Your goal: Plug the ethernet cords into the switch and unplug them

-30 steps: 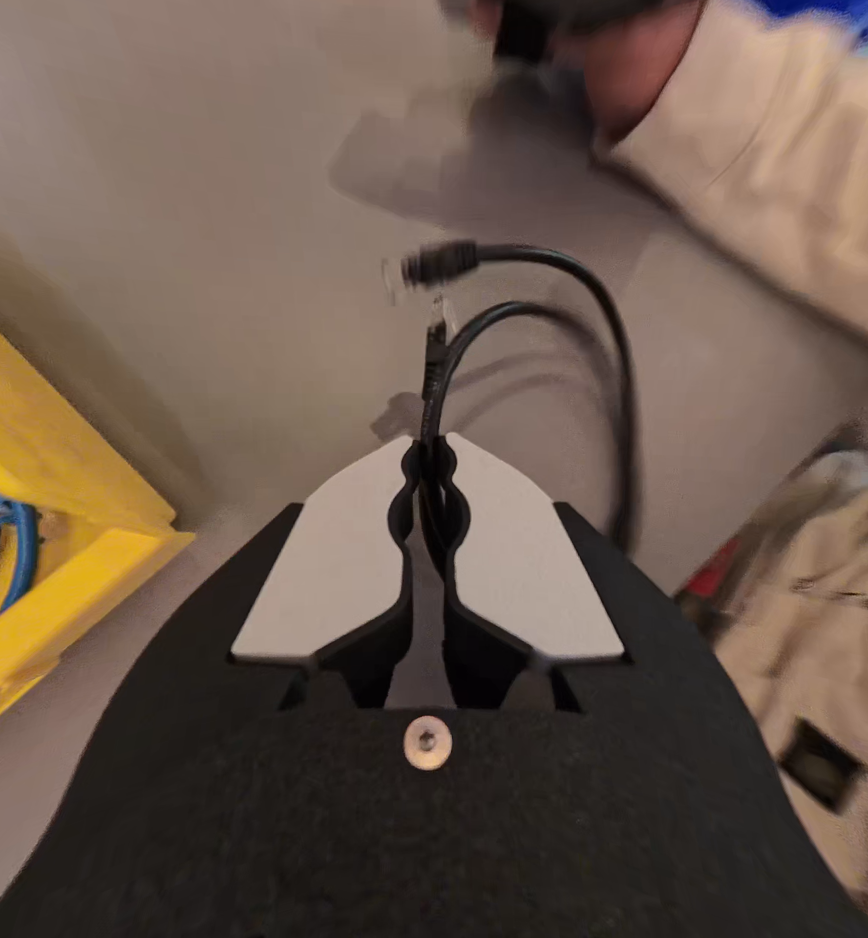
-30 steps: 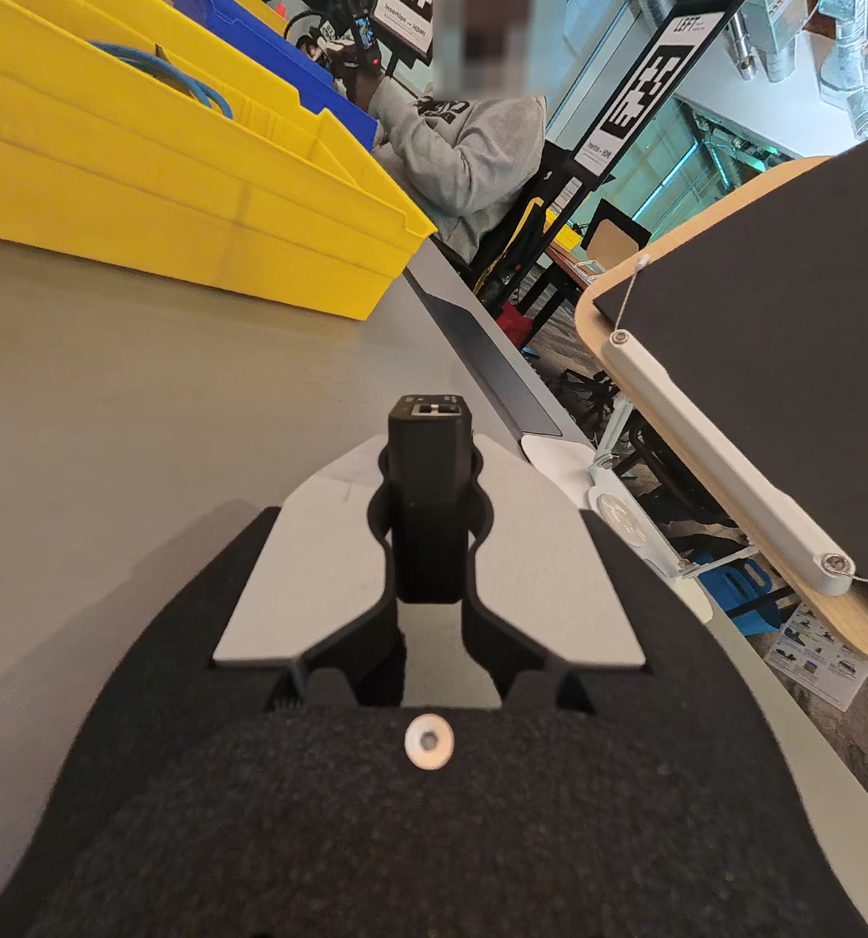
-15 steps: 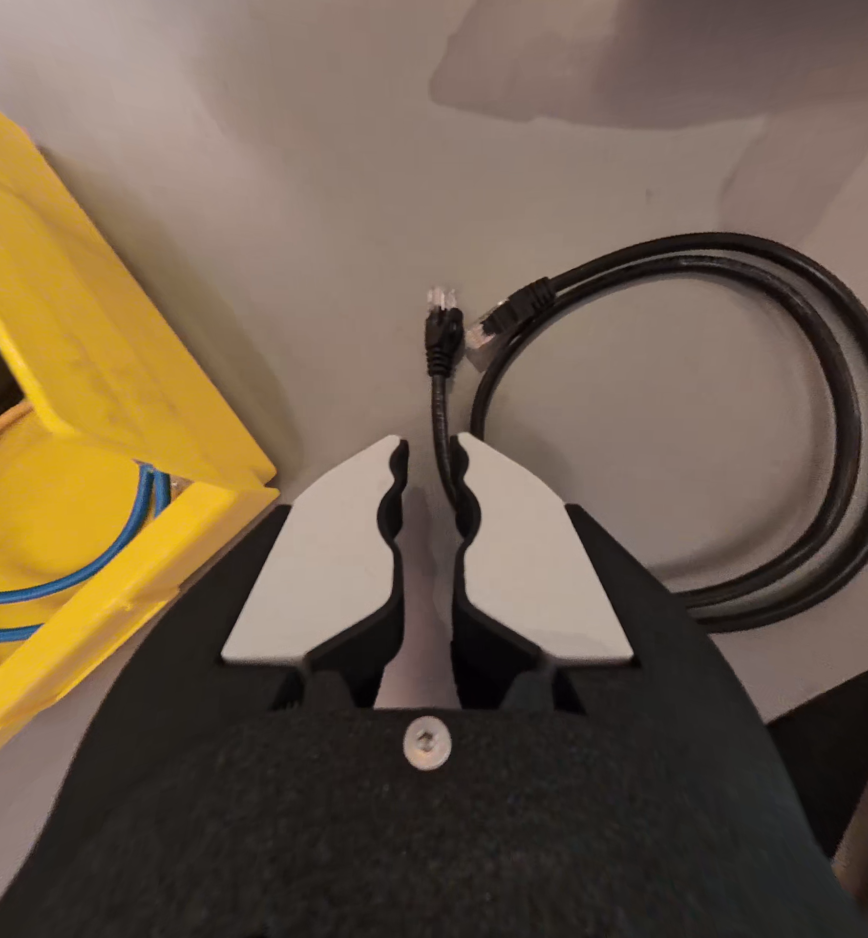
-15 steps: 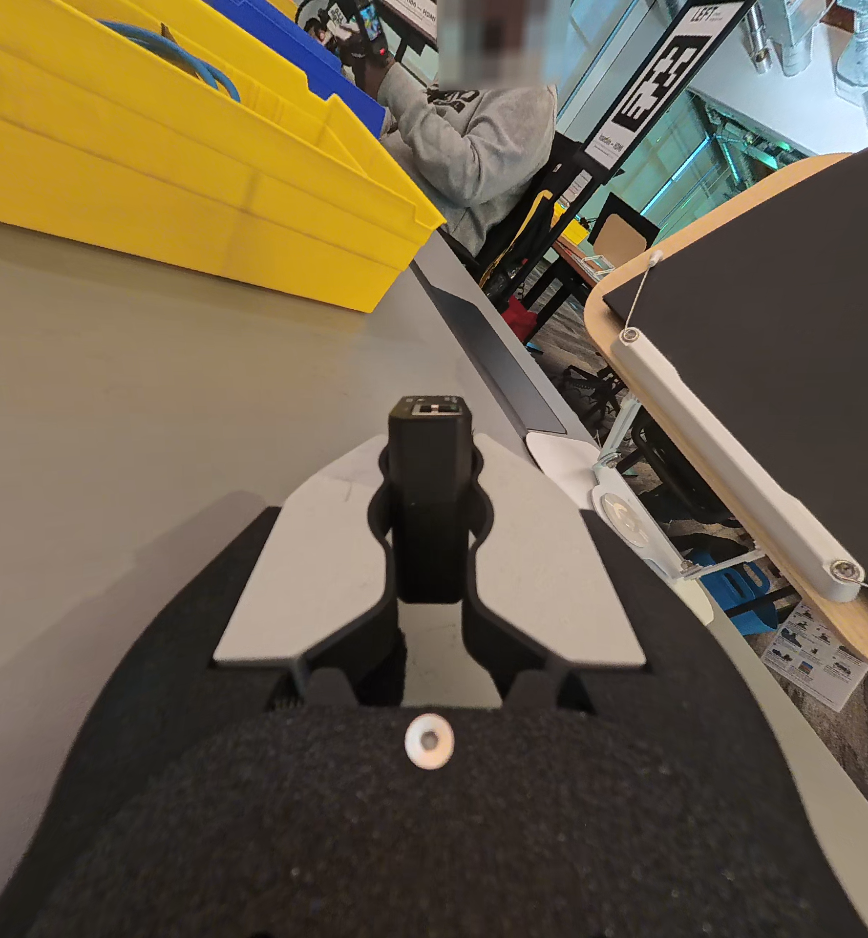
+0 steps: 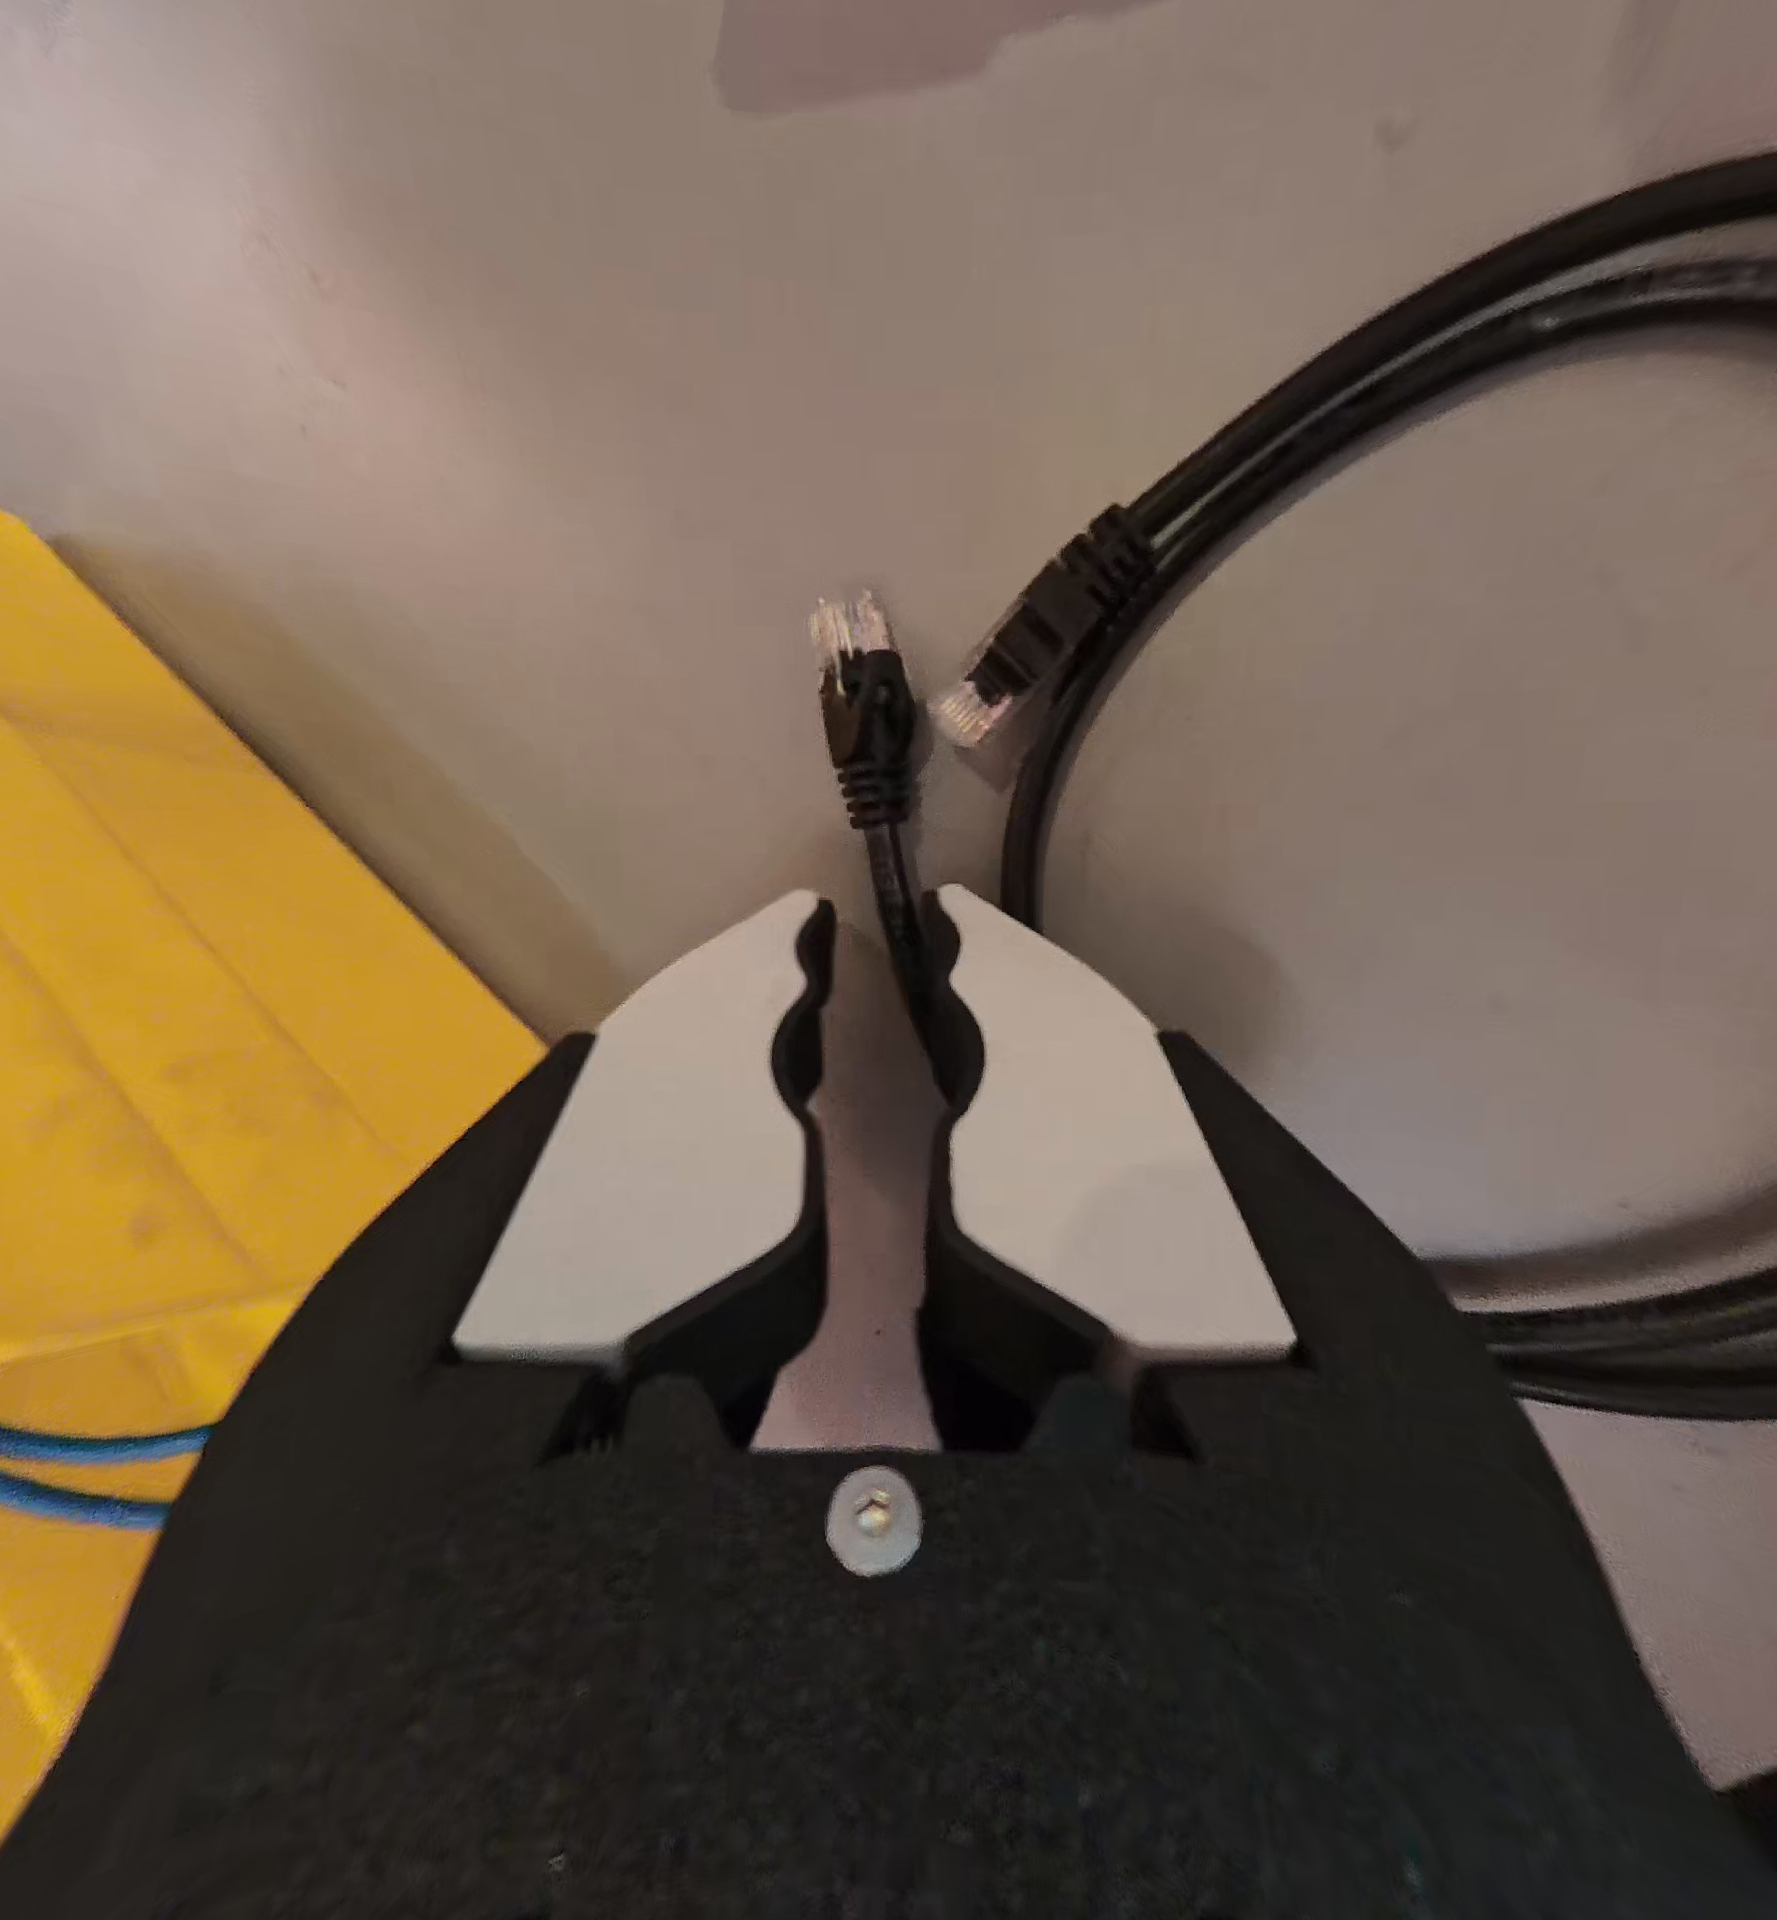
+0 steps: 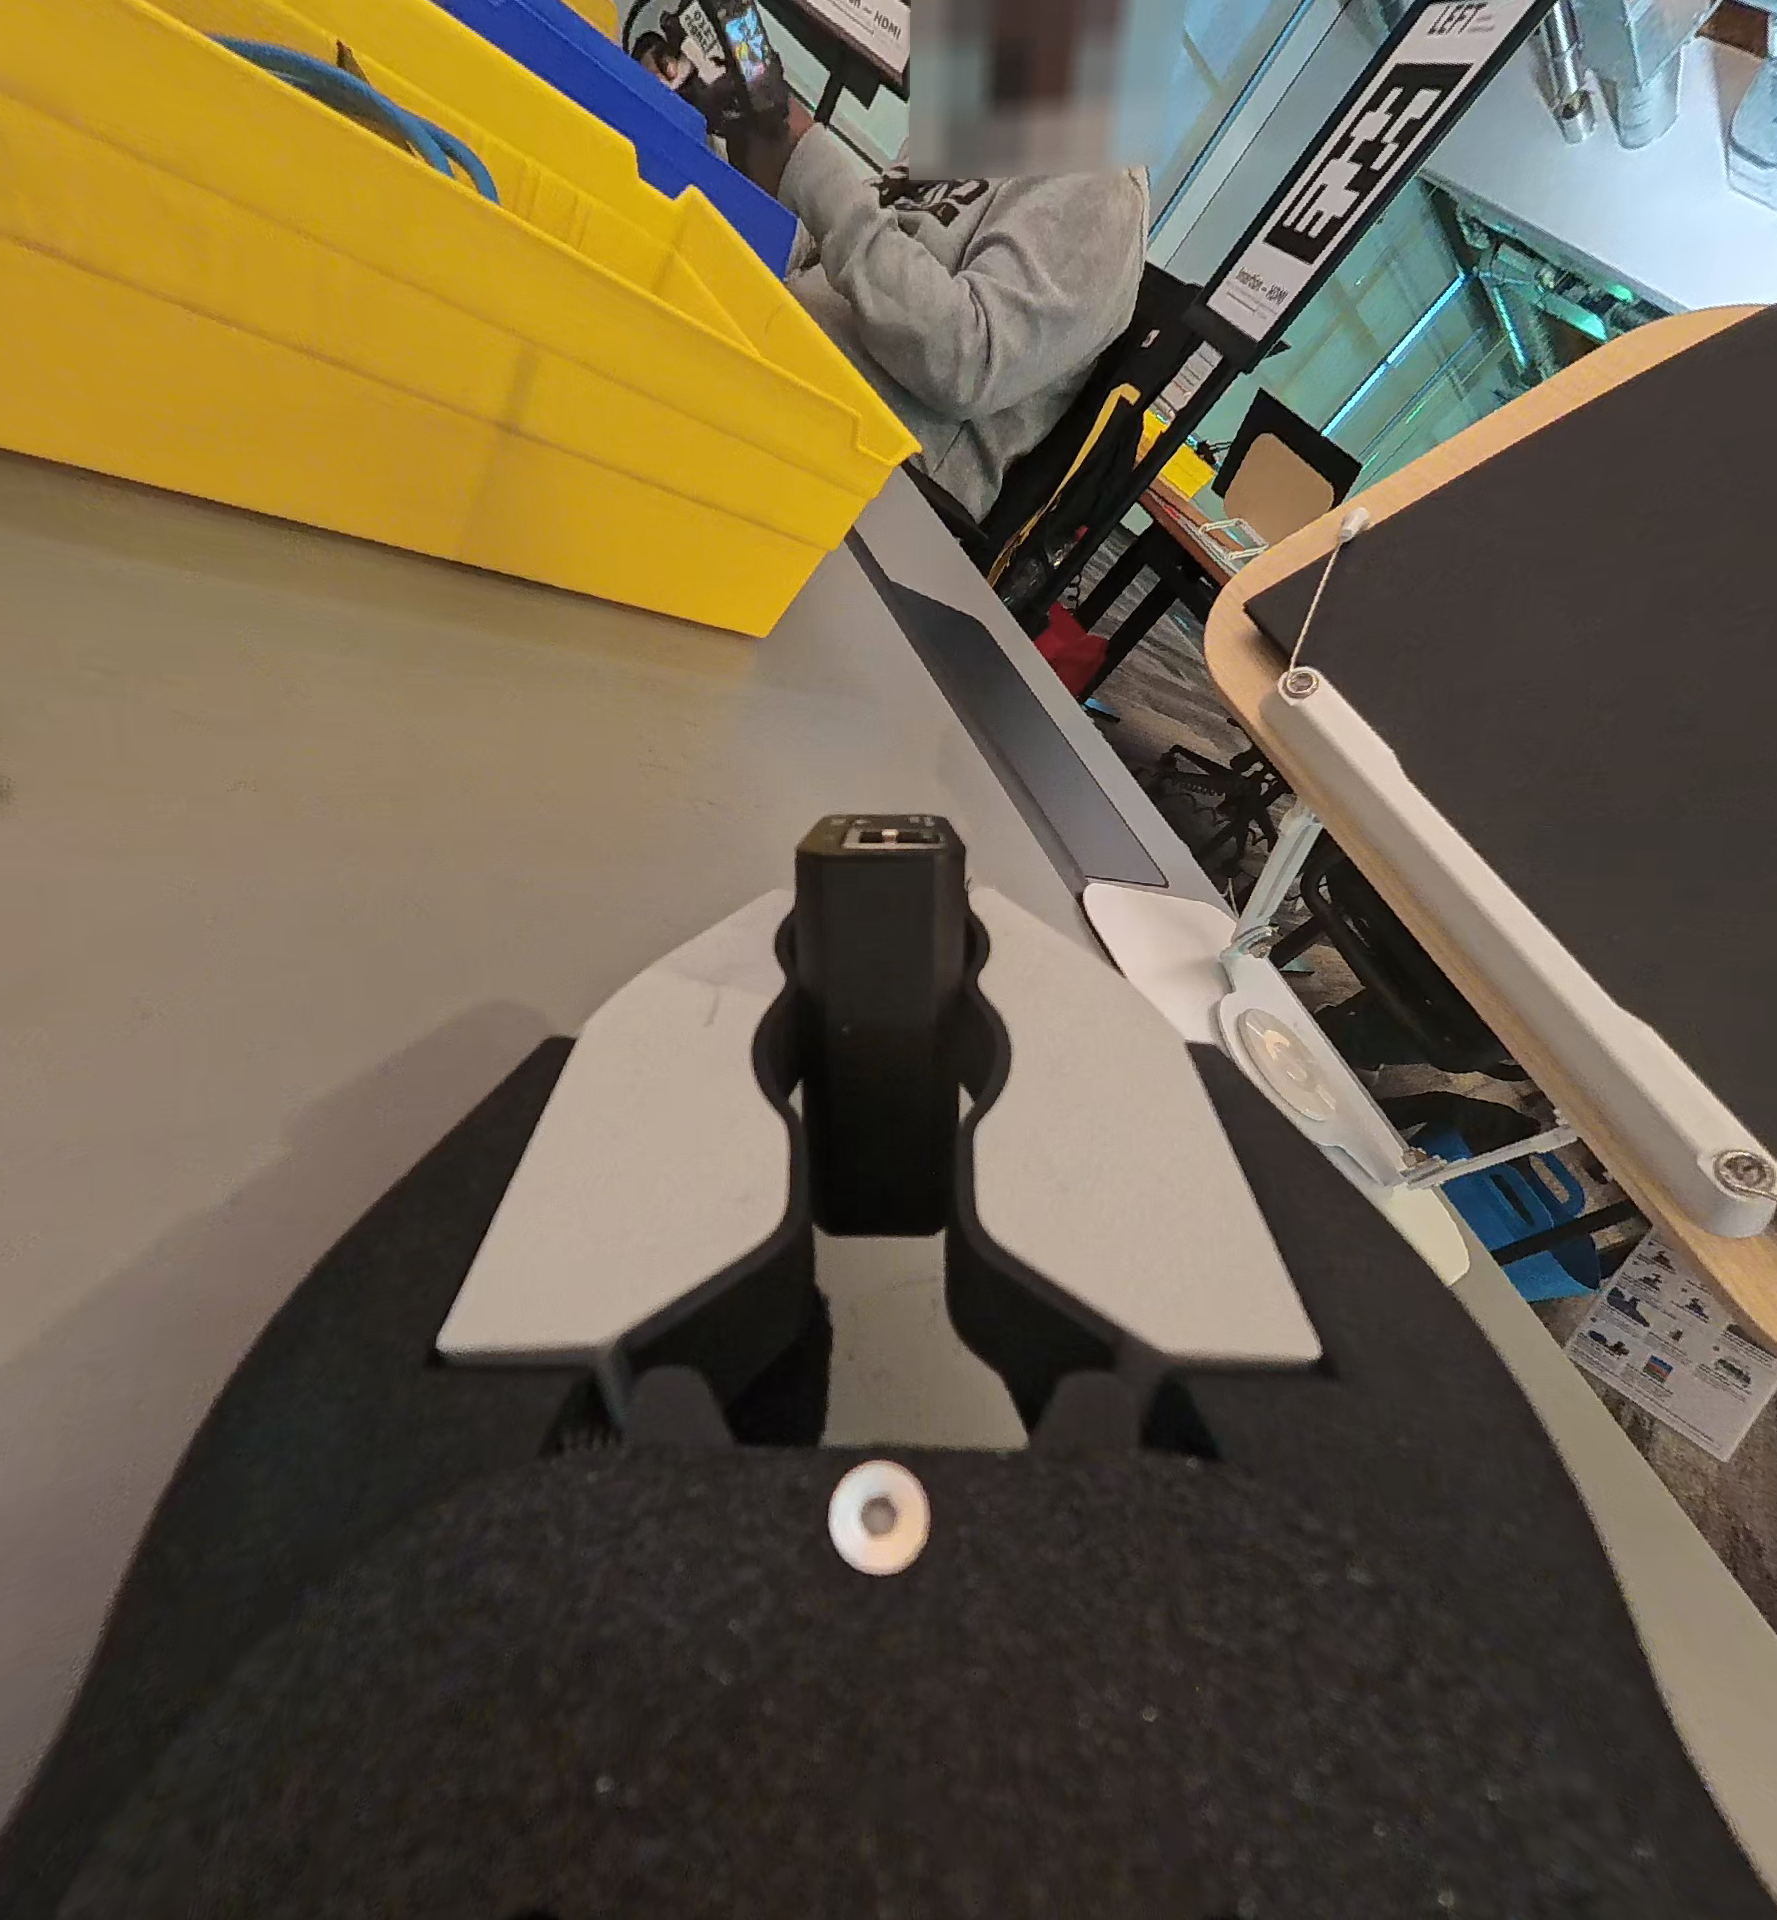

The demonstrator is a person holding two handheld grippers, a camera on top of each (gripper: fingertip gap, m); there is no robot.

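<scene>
A: Left gripper (image 5: pixel 879 914) first: its jaws stand parted, with a black ethernet cord (image 5: pixel 889 883) lying in the gap against the right finger, unpinched. A second ago they were clamped on that cord with the plug in the air; half a second ago they were already apart.

B: And the plug?

A: The near plug (image 5: pixel 863 691) points away from the gripper on the grey table (image 5: pixel 448 364), clear tip forward. The second plug (image 5: pixel 1029 655) lies just beside it, and the rest of the cord (image 5: pixel 1486 312) loops round to the right.

B: The yellow bin (image 5: pixel 136 987)?

A: At the left, with a blue cable (image 5: pixel 32 1455) inside. It sits lower in the left wrist view than half a second ago.

B: Right side?

A: The right gripper (image 6: pixel 879 925) is clenched on the black switch (image 6: pixel 879 1029), held upright between the fingers, a port on its top end. Same grasp as a second ago.

B: Any writing?

A: A black-and-white marker sign (image 6: pixel 1351 166) carries print, a printed sheet (image 6: pixel 1673 1351) lies on the floor, and a person in a grey hoodie (image 6: pixel 967 301) with a dark chest print sits behind the yellow bins (image 6: pixel 344 364).
</scene>
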